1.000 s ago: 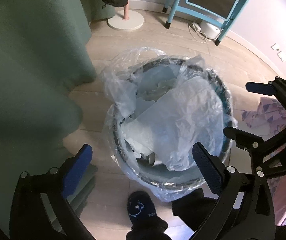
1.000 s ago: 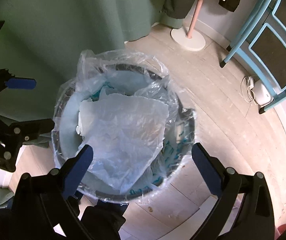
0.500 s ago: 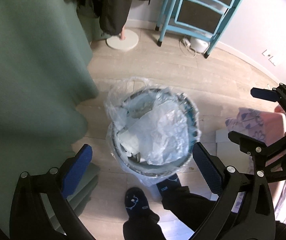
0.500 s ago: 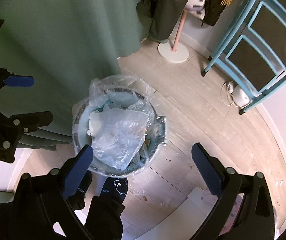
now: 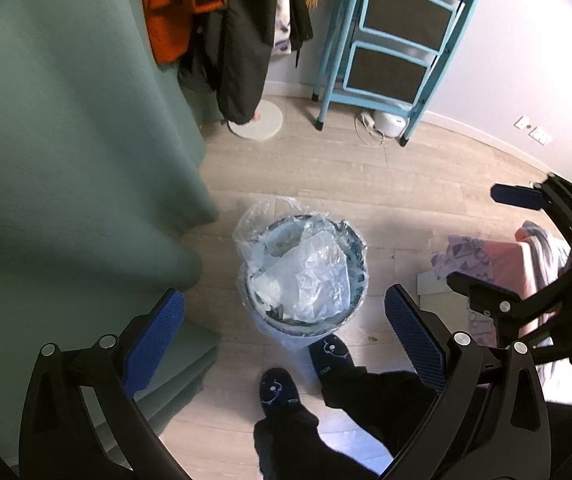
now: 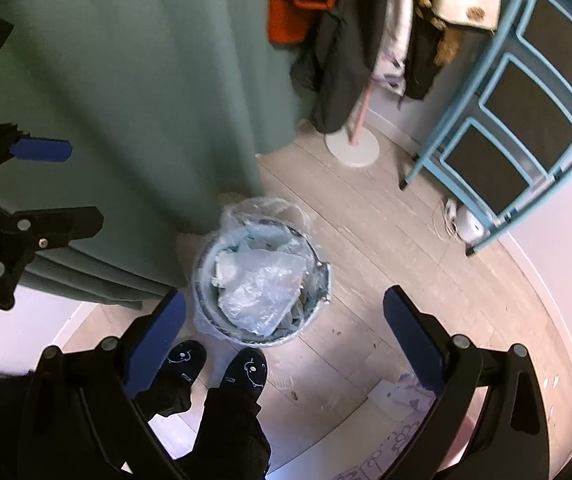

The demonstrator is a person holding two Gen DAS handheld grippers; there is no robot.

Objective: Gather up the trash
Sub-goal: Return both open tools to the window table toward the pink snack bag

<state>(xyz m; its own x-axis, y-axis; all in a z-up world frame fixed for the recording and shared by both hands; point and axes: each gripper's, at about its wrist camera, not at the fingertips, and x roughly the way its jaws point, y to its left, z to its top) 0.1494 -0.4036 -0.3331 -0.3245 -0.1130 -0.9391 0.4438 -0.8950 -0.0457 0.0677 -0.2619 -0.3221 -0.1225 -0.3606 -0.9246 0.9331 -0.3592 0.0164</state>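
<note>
Left wrist: unlabelled bin [image 5: 306,280] (lined)

You have one trash bin [image 5: 302,272] at the frame's centre, lined with one clear bag and holding one crumpled plastic sheet [image 5: 312,280]. Two slippers [image 5: 306,372] show at the lower centre. You hold two grippers, the left gripper [image 5: 284,344] and the right gripper [image 6: 284,342]. One blue shelf frame [image 5: 398,40] stands at the upper right, one orange jacket [image 5: 178,4] at the upper left.
</note>
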